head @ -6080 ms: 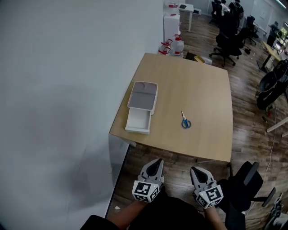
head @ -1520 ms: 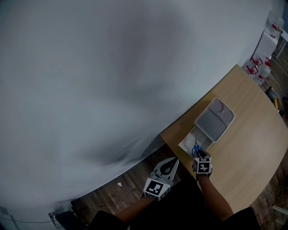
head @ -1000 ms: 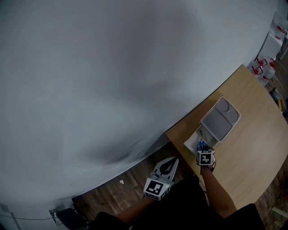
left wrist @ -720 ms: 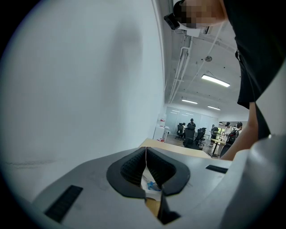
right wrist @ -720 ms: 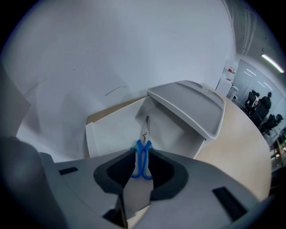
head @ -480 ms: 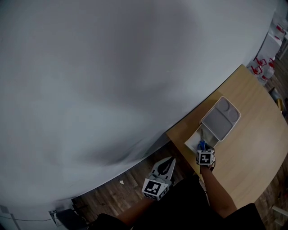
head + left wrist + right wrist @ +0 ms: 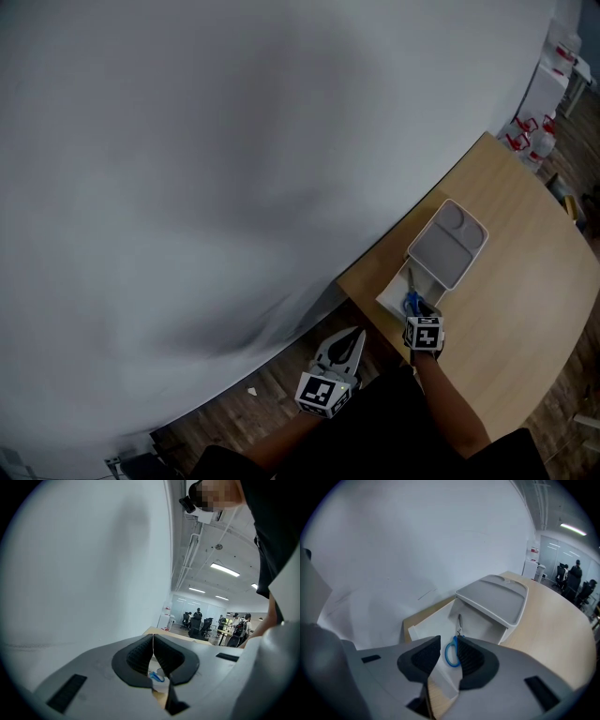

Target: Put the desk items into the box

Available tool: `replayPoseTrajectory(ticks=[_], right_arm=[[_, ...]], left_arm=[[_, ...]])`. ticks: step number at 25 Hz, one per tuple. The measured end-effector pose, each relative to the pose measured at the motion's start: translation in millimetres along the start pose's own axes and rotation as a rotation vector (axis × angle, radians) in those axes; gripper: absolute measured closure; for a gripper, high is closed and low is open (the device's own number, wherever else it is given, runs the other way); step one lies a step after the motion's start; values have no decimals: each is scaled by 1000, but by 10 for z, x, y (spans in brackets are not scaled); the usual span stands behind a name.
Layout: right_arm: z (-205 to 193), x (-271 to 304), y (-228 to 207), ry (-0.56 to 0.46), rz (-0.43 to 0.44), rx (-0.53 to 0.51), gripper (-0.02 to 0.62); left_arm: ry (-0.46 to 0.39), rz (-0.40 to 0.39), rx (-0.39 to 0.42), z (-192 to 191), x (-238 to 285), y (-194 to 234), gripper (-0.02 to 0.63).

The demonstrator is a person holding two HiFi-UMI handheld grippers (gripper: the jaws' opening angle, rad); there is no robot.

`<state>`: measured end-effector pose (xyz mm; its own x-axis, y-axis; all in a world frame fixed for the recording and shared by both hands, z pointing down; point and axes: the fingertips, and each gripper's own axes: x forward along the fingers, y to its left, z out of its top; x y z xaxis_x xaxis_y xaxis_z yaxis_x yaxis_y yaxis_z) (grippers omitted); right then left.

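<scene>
Blue-handled scissors (image 7: 452,651) lie flat inside the white box (image 7: 431,620), blades pointing at the grey lid (image 7: 497,595) that rests tilted over the box's far end. My right gripper (image 7: 449,641) hovers over the near end of the box, open, its jaws closing a little. The scissors' handle shows through the gap below, and the pads do not press on it. In the head view the scissors (image 7: 411,302) sit just ahead of the right gripper (image 7: 418,319). My left gripper (image 7: 349,339) hangs off the desk's corner, shut and empty.
The wooden desk (image 7: 525,281) stands against a pale wall, with the box (image 7: 394,292) at its near left corner. Water bottles (image 7: 523,139) stand on the floor past the far end. Office chairs and people (image 7: 201,623) are far behind.
The scissors, earlier lying mid-desk, now rest in the white box. My right gripper has let them go and sits just behind them. The left gripper stays low beside the desk.
</scene>
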<state>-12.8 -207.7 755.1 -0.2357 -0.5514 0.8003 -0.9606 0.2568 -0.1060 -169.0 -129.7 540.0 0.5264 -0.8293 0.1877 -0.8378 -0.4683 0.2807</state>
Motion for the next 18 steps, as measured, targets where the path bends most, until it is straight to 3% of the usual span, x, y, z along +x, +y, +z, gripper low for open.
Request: replayPoseTrajectory(ticks=[9,18], right_arm=[[201,-773,-152,-156,-35,128,520],[282,-1711,-449,-354,-88,234,534]], left_arm=[[10,-157,19,173,212,-401,591],[44,-357,70,157,630,-983,591]])
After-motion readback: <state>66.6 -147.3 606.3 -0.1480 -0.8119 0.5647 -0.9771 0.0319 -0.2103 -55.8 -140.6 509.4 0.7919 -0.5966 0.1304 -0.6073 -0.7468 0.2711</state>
